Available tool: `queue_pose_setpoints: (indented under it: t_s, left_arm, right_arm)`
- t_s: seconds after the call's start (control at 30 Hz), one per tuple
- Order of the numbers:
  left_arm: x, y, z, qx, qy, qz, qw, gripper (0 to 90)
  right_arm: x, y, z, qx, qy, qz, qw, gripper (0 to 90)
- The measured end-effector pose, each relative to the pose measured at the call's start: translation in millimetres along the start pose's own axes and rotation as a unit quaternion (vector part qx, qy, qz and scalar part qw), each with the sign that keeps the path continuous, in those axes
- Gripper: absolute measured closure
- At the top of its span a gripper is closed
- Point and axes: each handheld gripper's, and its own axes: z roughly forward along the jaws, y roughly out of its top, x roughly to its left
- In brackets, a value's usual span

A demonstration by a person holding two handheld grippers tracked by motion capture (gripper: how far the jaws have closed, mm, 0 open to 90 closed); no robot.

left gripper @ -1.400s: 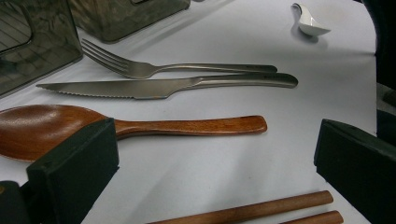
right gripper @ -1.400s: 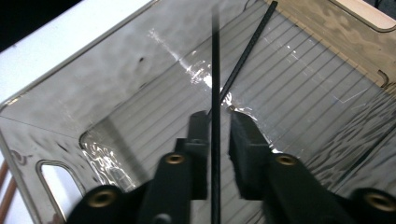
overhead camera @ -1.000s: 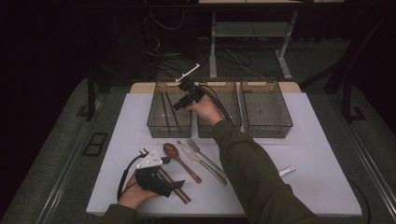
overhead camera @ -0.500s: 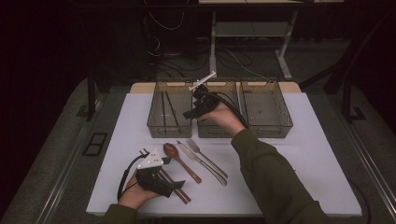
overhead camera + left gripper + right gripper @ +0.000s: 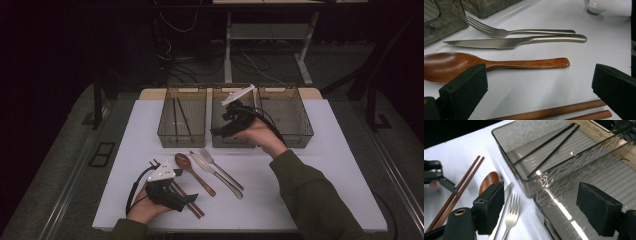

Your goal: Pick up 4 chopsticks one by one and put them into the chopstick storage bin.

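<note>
Left gripper (image 5: 539, 82): jaws spread wide, nothing held, set low over the wooden chopsticks (image 5: 554, 113) near the table's front edge. The pair is seen lying between the jaws, not gripped. Just beyond, a wooden spoon (image 5: 486, 65), then a knife (image 5: 516, 41), then a fork (image 5: 509, 31) are laid side by side on the white table (image 5: 544, 85).

Right gripper (image 5: 541, 205): jaws also wide and empty, held above the front rim of the middle bin (image 5: 231, 131). The left bin (image 5: 529, 152) is seen just beside it, with two black chopsticks (image 5: 544, 147) lying inside. A third bin (image 5: 285, 117) is placed to the right. The cutlery is left unblocked; the bin walls stand between the right jaws and the table items.
</note>
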Motion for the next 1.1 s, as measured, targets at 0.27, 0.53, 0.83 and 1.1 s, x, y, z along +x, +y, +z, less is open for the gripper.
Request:
queue_pose_setpoints:
  t_s: [0.27, 0.53, 0.83, 1.1]
  left_arm:
    - [0.1, 0.2, 0.0, 0.001, 0.001, 0.000, 1.0000, 0.0]
    - [0.2, 0.5, -0.4, -0.001, 0.003, -0.002, 1.0000, 0.3]
    - [0.7, 1.5, -3.4, 0.001, 0.011, -0.002, 0.9999, 7.8]
    - [0.9, 2.6, -7.9, 0.004, 0.017, -0.001, 0.9999, 24.6]
  right_arm:
    - [-1.6, -26.0, -31.3, -0.028, 0.005, 0.003, 0.9996, 21.4]
    - [-6.5, -65.9, -55.2, -0.033, -0.009, 0.017, 0.9993, 21.3]
    - [-10.2, -116.9, -78.8, -0.038, -0.033, 0.032, 0.9982, 21.0]
    - [-11.7, -155.3, -99.8, -0.043, -0.059, 0.044, 0.9963, 20.7]
